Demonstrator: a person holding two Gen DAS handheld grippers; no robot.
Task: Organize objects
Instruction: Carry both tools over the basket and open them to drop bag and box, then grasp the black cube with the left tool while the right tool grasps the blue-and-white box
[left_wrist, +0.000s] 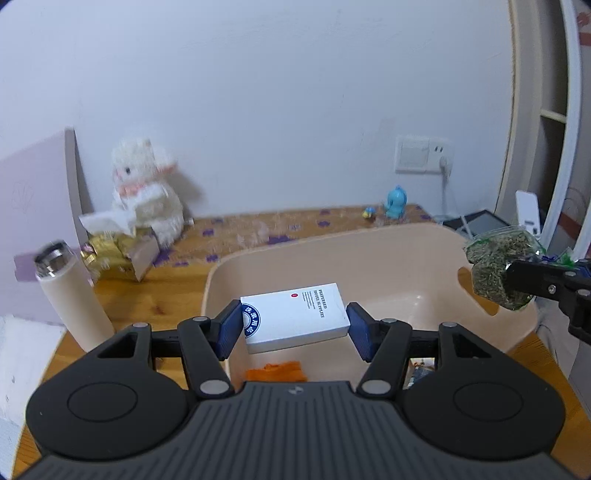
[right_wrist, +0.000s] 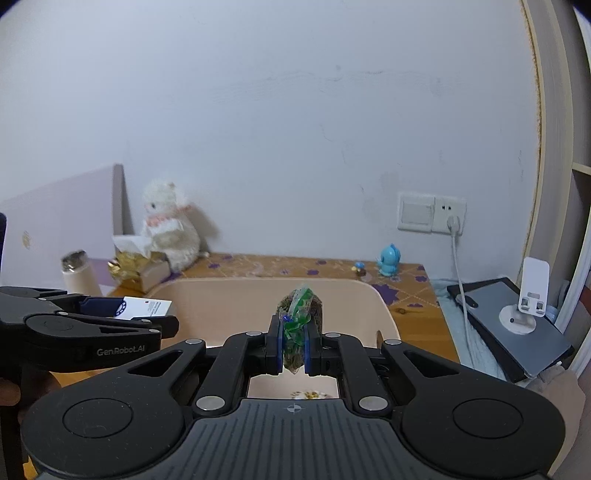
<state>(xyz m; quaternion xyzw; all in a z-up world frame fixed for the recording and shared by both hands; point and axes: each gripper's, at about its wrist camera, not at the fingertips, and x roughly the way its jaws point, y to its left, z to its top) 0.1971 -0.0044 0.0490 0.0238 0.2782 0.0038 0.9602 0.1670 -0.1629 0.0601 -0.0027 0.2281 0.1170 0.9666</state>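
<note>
Two grippers are hanging over a beige tub (left_wrist: 369, 258) on a wooden table (left_wrist: 122, 295). The left gripper (left_wrist: 293, 330) is gripping a white box (left_wrist: 295, 319) by its two short ends, its blue pads (left_wrist: 229, 332) pressing flat against it, above the tub's near left part. The right gripper (right_wrist: 294, 345) is pinching a clear bag (right_wrist: 301, 317) of dried green-brown matter, jaws nearly together, over the tub's right side. An orange thing (left_wrist: 277, 371) is lying on the tub floor below the box. A cream flask (left_wrist: 70, 291) is standing left of the tub, with a plush toy (left_wrist: 147, 192) and a gold carton (left_wrist: 118, 254) behind it. A blue figurine (right_wrist: 389, 260) is sitting near the wall.
</note>
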